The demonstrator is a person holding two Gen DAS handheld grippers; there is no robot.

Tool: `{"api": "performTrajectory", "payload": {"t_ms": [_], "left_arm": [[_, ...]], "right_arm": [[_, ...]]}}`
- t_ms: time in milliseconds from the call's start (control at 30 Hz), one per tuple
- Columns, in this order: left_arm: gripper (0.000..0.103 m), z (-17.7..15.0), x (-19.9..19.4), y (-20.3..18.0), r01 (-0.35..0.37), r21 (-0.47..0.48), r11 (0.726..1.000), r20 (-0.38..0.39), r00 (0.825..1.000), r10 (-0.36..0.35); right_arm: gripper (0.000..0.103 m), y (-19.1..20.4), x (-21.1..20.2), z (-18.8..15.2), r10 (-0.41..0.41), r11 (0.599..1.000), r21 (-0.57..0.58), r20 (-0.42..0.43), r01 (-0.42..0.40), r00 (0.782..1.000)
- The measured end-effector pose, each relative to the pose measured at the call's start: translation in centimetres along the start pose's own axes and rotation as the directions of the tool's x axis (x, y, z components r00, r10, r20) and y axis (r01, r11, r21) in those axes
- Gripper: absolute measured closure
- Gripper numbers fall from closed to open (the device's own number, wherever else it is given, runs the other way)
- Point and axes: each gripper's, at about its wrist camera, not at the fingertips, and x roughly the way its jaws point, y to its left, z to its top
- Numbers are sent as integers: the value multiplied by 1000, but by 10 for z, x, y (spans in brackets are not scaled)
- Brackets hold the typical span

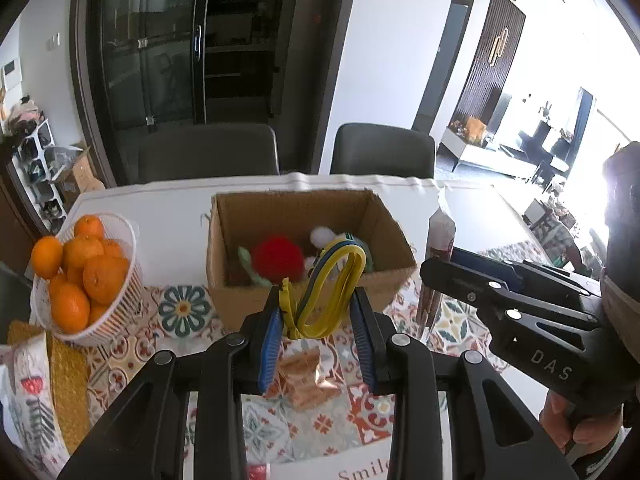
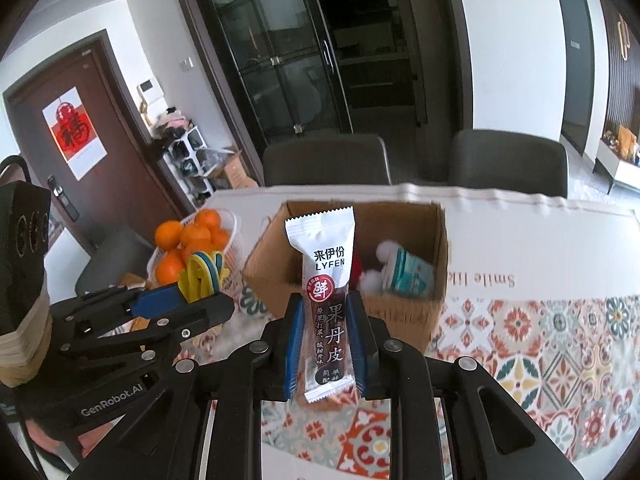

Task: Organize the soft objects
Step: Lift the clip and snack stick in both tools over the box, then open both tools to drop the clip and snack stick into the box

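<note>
My left gripper point(image 1: 318, 312) is shut on a looped yellow and blue band point(image 1: 320, 300), held above the patterned tablecloth in front of a cardboard box point(image 1: 304, 208). In the box lie a red plush ball point(image 1: 278, 258), a white pompom point(image 1: 322, 236) and a teal packet point(image 2: 408, 272). My right gripper point(image 2: 325, 306) is shut on an upright white and dark snack packet point(image 2: 328, 272), just before the box point(image 2: 400, 216). Off to the right in the left wrist view are the right gripper point(image 1: 440, 270) and its packet point(image 1: 440, 228). At the left of the right wrist view the left gripper point(image 2: 196, 294) carries the band point(image 2: 200, 276).
A white basket point(image 1: 120, 312) piled with oranges stands left of the box. A small orange snack wrapper point(image 1: 308, 376) lies on the cloth under my left gripper. A yellow mat point(image 1: 68, 380) and printed fabric point(image 1: 28, 380) sit at the near left. Two dark chairs point(image 1: 208, 152) point(image 1: 384, 152) stand behind the table.
</note>
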Motion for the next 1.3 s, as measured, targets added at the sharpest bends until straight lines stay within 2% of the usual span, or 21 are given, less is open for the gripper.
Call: {"api": "performTrajectory", "payload": {"t_ms": [267,600,767,933,1167,1267,1300], "left_arm": [[70,25,18,12,-11,-10,1000,-5,1000,11],[70,47,57,31,-8,-47,999,-45,999,6],[70,52,83,38,-28,-47,999,-90,996,24],[70,50,111,42,-57,-30,998,-144,988,52],[67,45,136,50,-67,-46,997,-207,977,56],[60,43,140,52,-70,-54,996,-222,973,57],[55,43,139,52,-70,-55,996,-221,974,57]], "right_arm": [[80,-4,11,31,-1,1000,7,28,1,1000],[80,-10,48,58,-22,1000,7,-10,22,1000],[80,-15,78,68,-44,999,-22,-76,43,996],[80,-23,108,64,-71,997,-39,-149,66,986],[80,-37,142,59,-61,998,-25,-236,56,970],[75,-41,153,58,-39,999,-11,-260,38,965],[69,-42,155,58,-30,1000,-6,-266,29,963]]}}
